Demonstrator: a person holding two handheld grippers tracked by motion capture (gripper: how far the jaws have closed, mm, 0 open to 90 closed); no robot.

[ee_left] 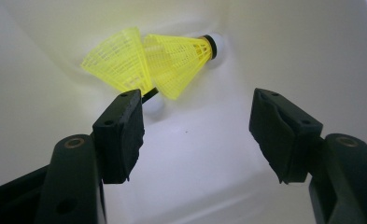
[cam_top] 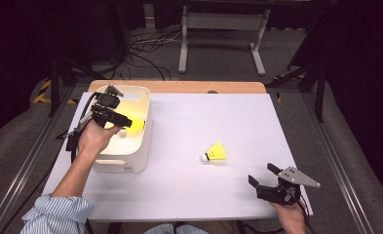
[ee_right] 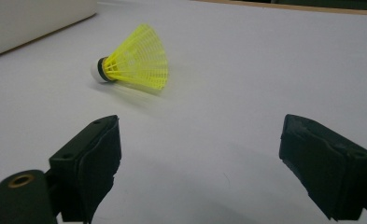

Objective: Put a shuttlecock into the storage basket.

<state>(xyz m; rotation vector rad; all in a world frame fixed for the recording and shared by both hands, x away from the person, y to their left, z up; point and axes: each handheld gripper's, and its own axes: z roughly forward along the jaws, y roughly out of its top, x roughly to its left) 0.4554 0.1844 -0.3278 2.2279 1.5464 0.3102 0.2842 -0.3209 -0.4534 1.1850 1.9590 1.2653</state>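
L tool point(cam_top: 124, 120) open, empty, over two yellow mesh plastic shuttlecocks point(ee_left: 146, 65) in white plastic bin point(cam_top: 141, 141). R tool point(cam_top: 264, 176) open nr third yellow shuttlecock point(cam_top: 215, 153) on white counter point(cam_top: 189, 185).

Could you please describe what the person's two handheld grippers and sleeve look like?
Both the left gripper and the right gripper are black with two blocky jaws. The right one carries a grey three-cornered plate. A dark cable trails from the left one. The rolled-up sleeve is blue-and-white striped.
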